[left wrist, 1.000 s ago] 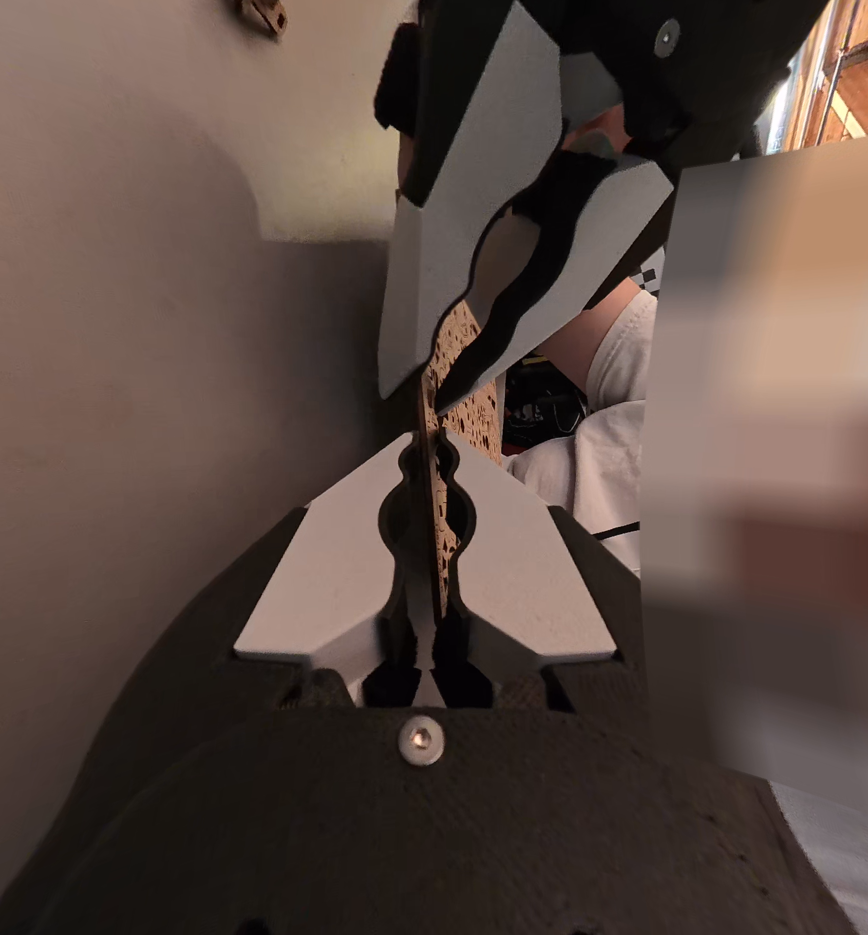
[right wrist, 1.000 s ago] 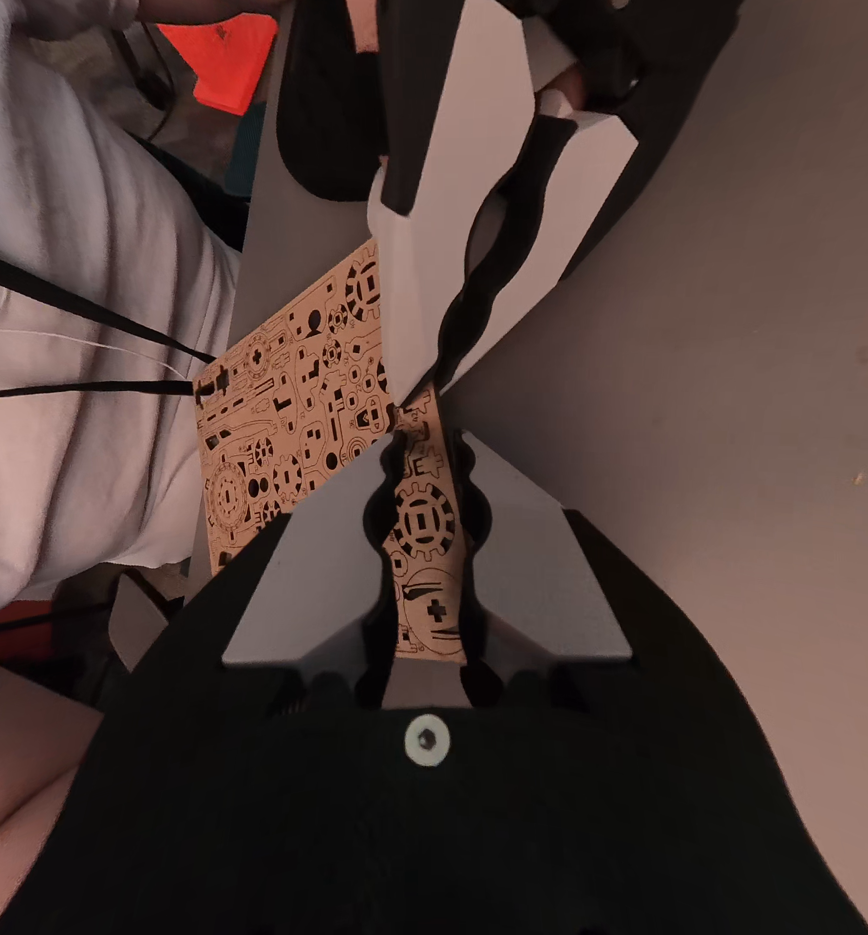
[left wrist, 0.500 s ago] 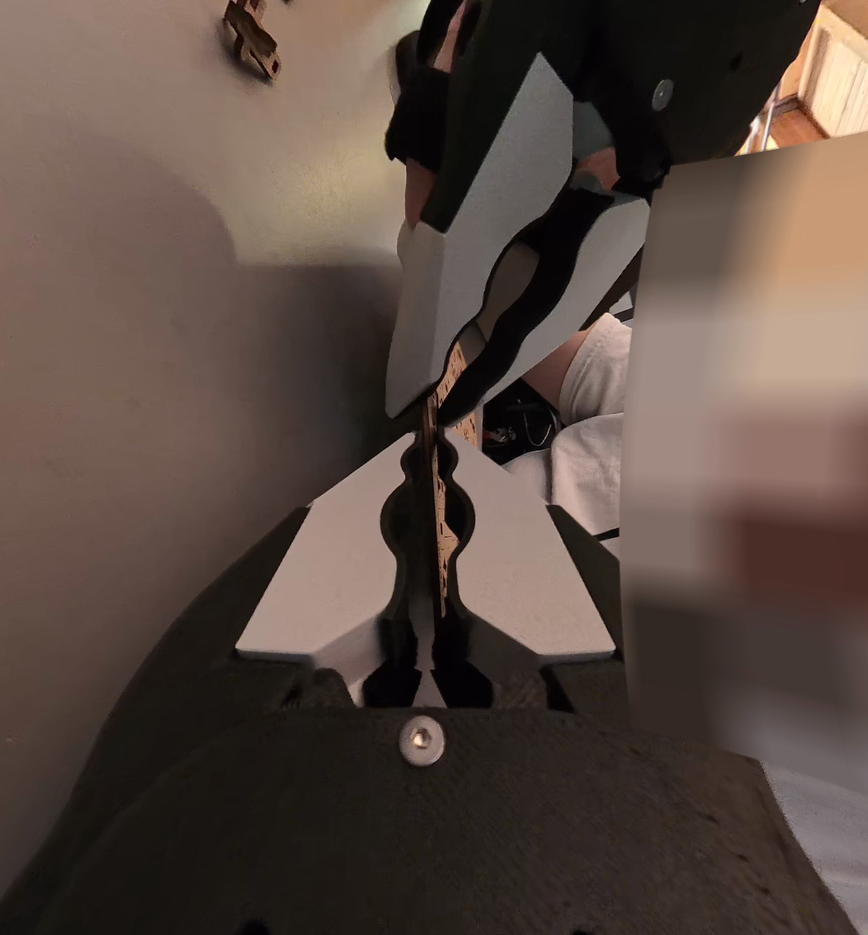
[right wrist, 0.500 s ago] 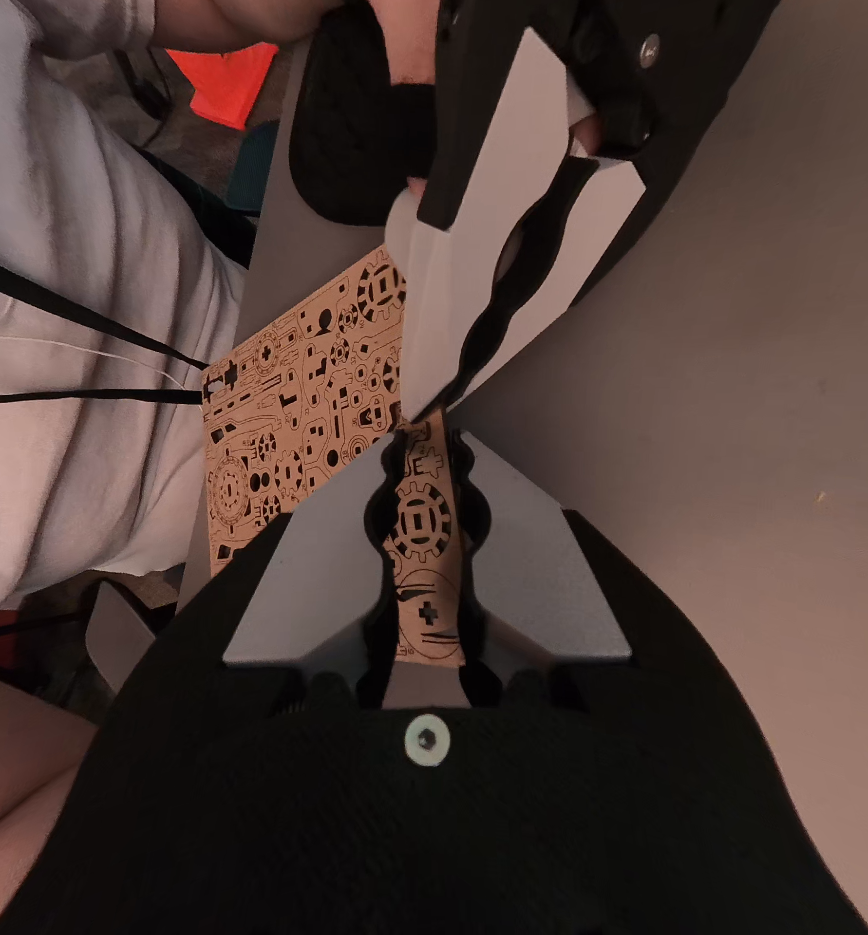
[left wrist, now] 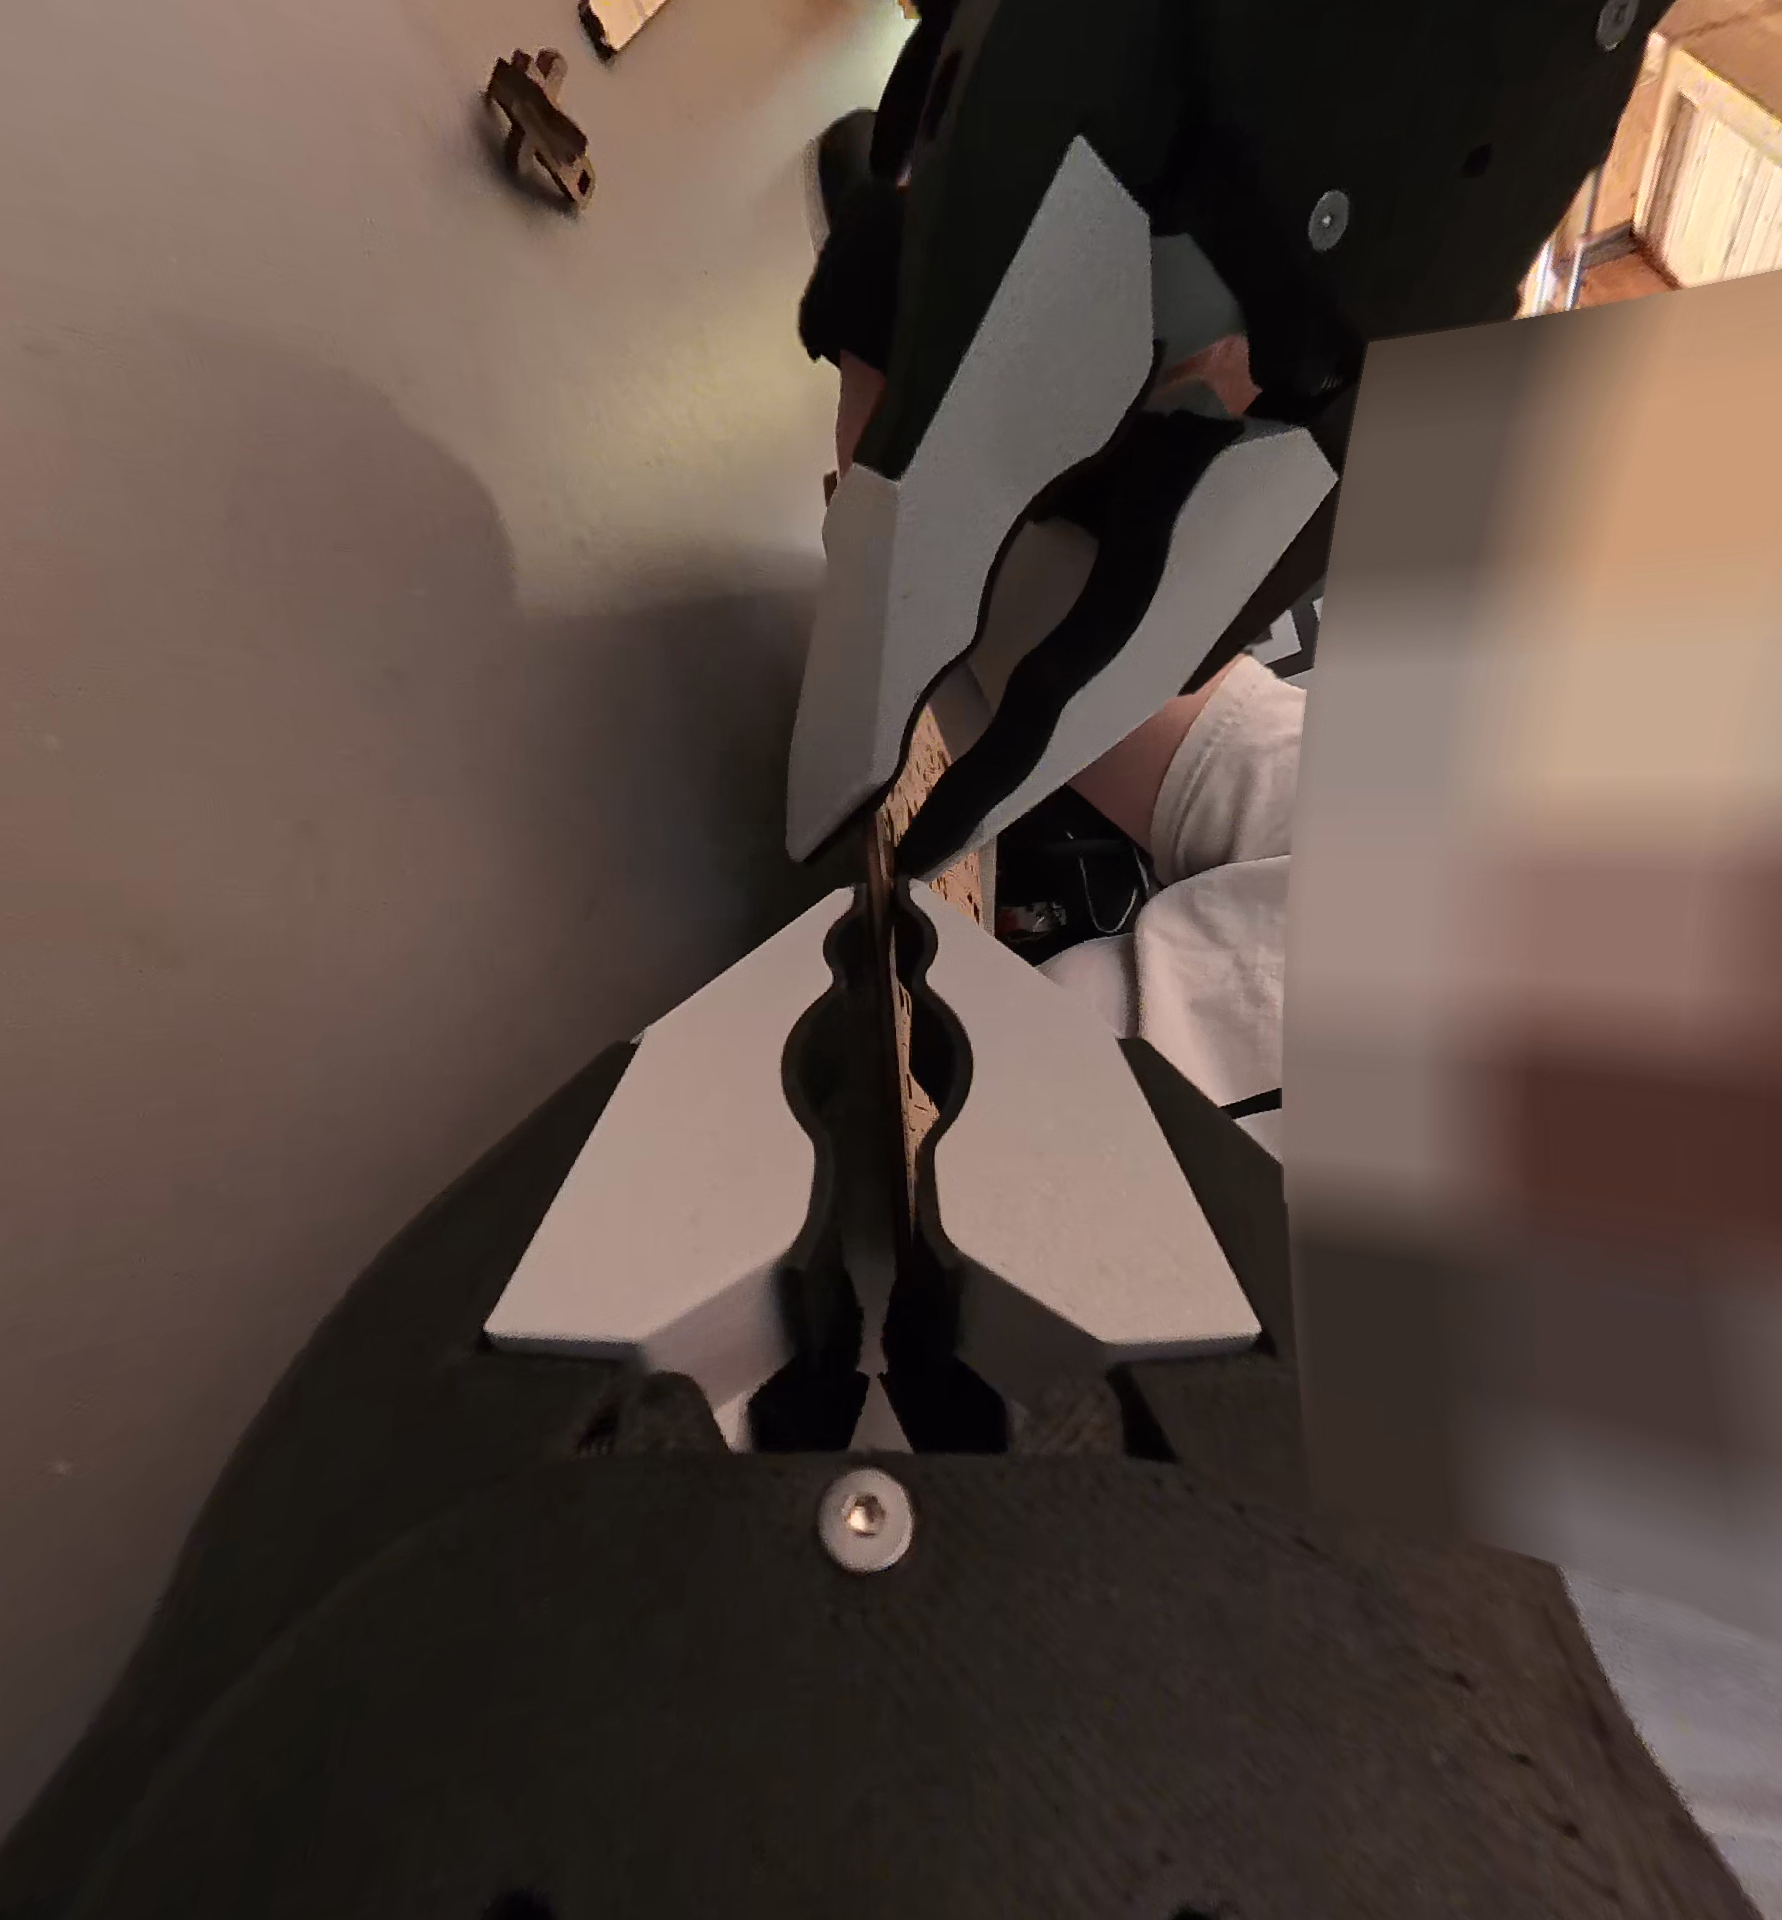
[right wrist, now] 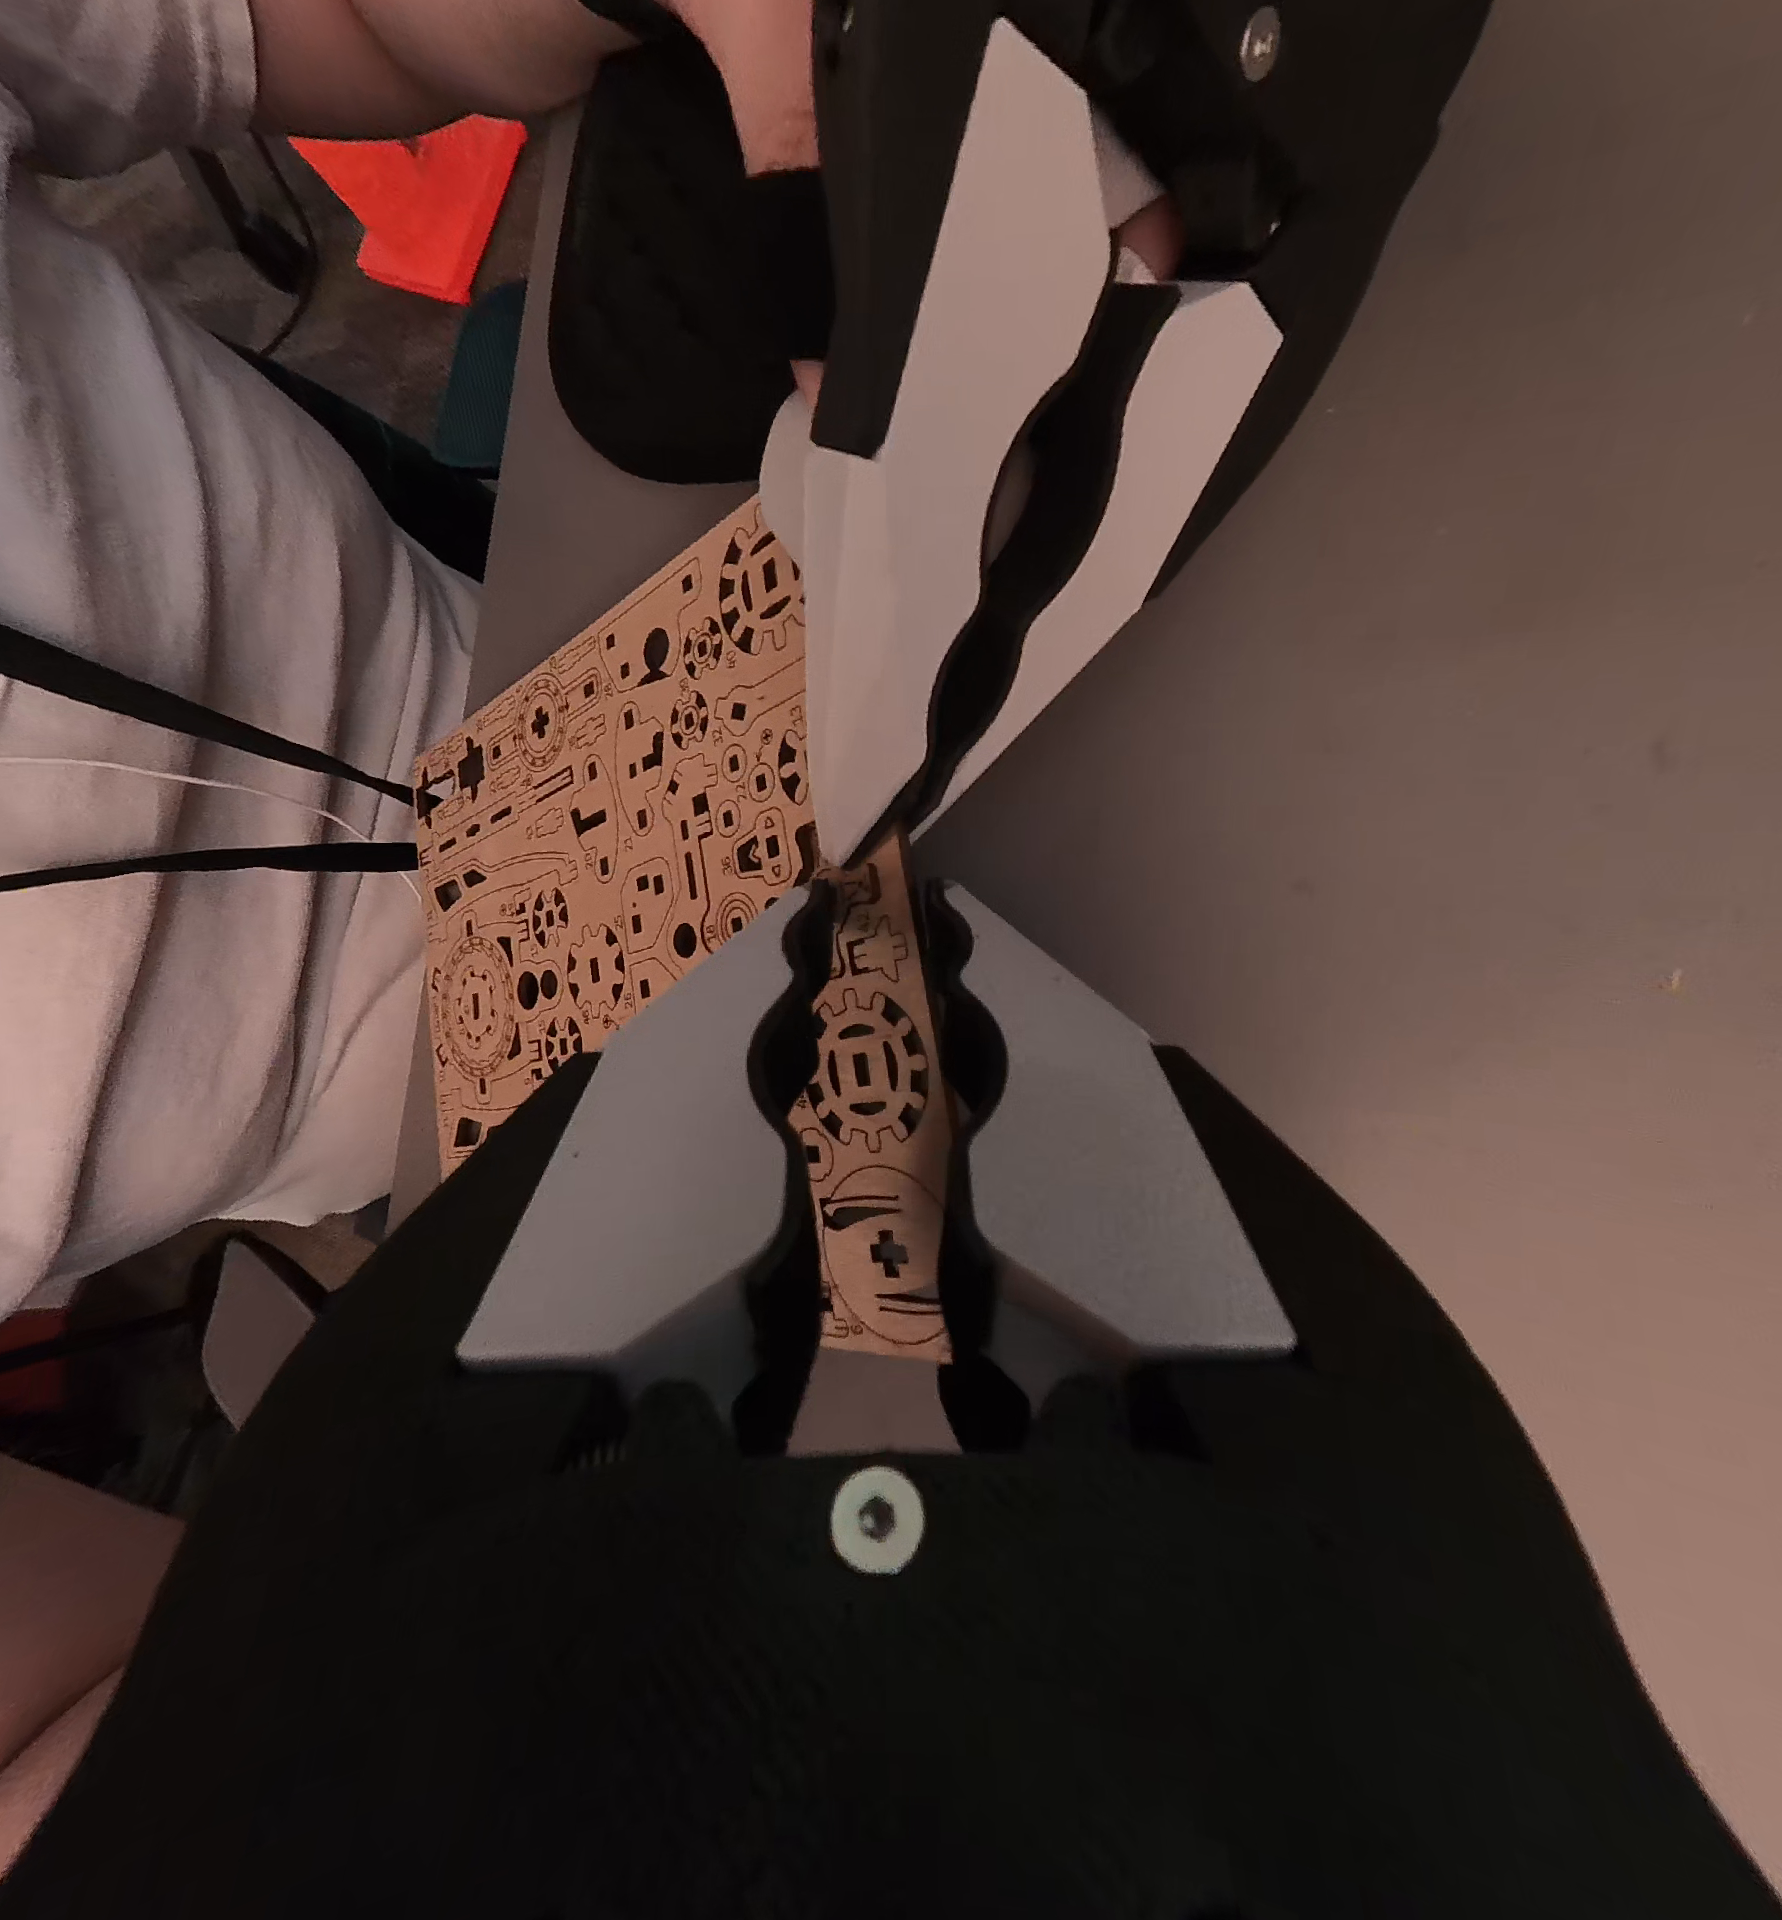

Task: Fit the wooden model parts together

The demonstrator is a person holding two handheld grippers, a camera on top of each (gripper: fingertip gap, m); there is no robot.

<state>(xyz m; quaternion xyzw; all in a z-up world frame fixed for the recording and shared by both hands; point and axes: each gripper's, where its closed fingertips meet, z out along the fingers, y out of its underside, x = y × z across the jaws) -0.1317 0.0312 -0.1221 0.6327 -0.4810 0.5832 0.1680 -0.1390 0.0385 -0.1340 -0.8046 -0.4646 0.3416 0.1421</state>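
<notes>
I hold the laser-cut wooden parts sheet (right wrist: 606, 862) off the grey table (right wrist: 1489, 935), edge-on between both tongs: my left gripper (left wrist: 879, 904) is clamped on its edge, my right gripper (right wrist: 871, 894) closed over a gear cutout, bracing it so parts can be pressed out. A loose cross-shaped piece (left wrist: 539, 130) lies well apart

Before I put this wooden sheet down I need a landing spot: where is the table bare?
The grey table is bare right of both grippers in the right wrist view. In the left wrist view it is bare left of the left gripper, up to the small wooden cross piece. It is crowded where the right gripper and the other one grip the wooden parts sheet at the table edge.
</notes>
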